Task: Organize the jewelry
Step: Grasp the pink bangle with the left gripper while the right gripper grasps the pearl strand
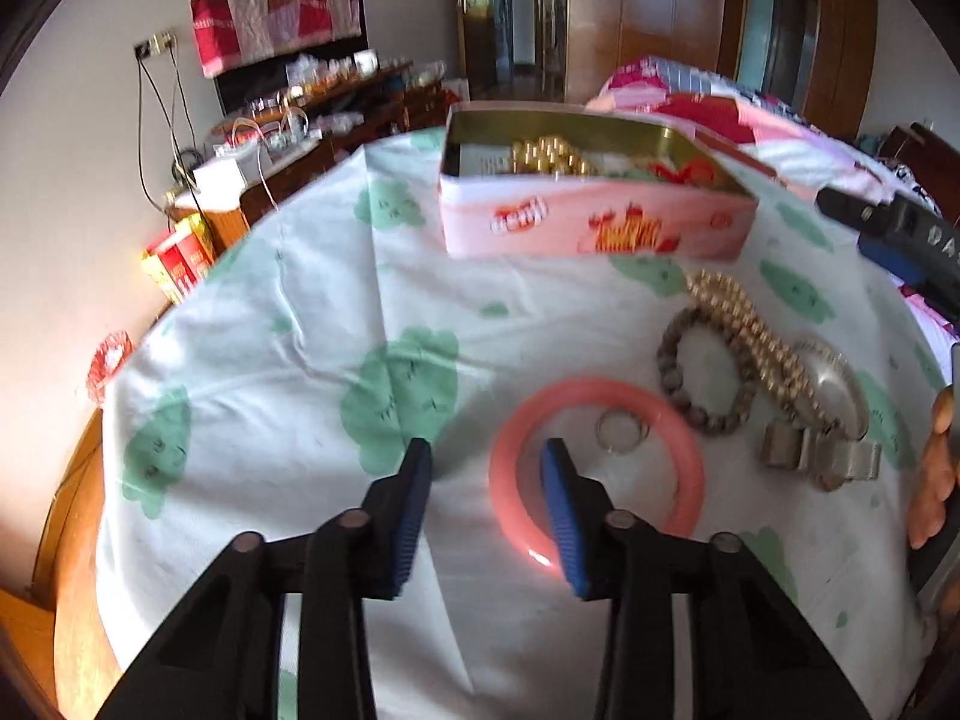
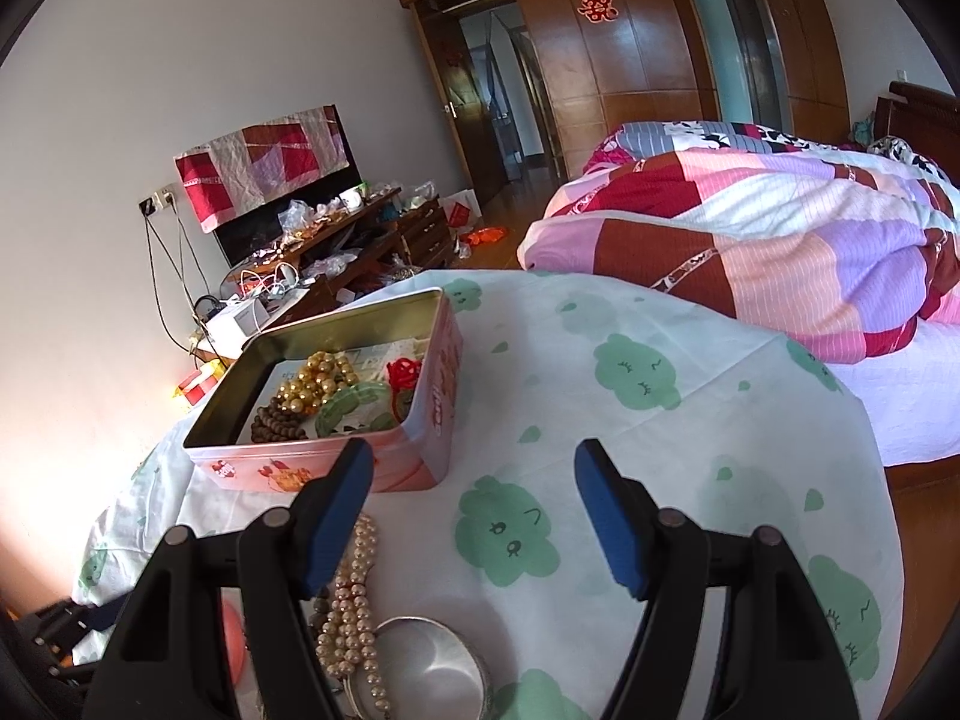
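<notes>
A pink tin box (image 1: 594, 222) stands at the back of the table, with gold beads, a green bangle and red cord inside; it also shows in the right wrist view (image 2: 336, 468). My left gripper (image 1: 486, 498) is open, its right finger over the near rim of a pink bangle (image 1: 678, 450). A small silver ring (image 1: 621, 429) lies inside the bangle. A brown bead bracelet (image 1: 708, 372), a pearl strand (image 1: 744, 324) and a silver bangle (image 1: 834, 384) lie to the right. My right gripper (image 2: 474, 516) is open and empty above the cloth, beside the pearl strand (image 2: 354, 600) and silver bangle (image 2: 432, 660).
The table has a white cloth with green cloud prints (image 2: 660, 420). A bed with a patchwork quilt (image 2: 780, 240) stands behind on the right. A cluttered wooden cabinet (image 2: 336, 252) runs along the left wall. The right gripper's body (image 1: 900, 234) shows at the right edge.
</notes>
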### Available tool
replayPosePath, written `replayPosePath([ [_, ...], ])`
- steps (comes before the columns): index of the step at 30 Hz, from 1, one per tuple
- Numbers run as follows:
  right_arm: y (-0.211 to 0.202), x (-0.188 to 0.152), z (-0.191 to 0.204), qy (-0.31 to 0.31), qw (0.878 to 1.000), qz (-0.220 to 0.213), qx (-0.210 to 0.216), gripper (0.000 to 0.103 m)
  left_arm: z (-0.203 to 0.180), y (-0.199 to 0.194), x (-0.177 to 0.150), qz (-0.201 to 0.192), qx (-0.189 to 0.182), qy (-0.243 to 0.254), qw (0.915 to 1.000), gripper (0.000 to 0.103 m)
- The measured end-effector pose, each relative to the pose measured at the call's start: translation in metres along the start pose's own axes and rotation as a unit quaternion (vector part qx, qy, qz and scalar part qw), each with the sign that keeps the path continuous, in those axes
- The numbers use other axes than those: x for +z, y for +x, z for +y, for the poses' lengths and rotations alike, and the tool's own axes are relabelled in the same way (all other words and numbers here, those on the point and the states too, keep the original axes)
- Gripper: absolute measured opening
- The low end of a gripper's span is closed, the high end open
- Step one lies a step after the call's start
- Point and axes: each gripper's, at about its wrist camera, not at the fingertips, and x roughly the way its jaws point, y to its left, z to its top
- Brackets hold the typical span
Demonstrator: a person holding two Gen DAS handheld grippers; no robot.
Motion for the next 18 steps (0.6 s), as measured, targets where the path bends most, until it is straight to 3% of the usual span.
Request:
replayPosePath([
  [6,0.000,-0.001,0.005,-0.011,1.000,0.012,-0.001,0.073,-0.001,-0.003,-0.001,0.001,0.000,0.005,1.0000,0.037],
  [12,-0.001,-0.016,0.005,-0.008,0.998,0.063,-0.002,0.073,-0.014,-0.005,-0.002,-0.004,-0.008,0.035,0.9993,0.011],
  [18,-0.012,-0.020,-0.002,0.006,0.999,0.053,0.003,0.073,-0.008,-0.006,-0.002,-0.005,-0.019,0.013,0.9997,0.010],
])
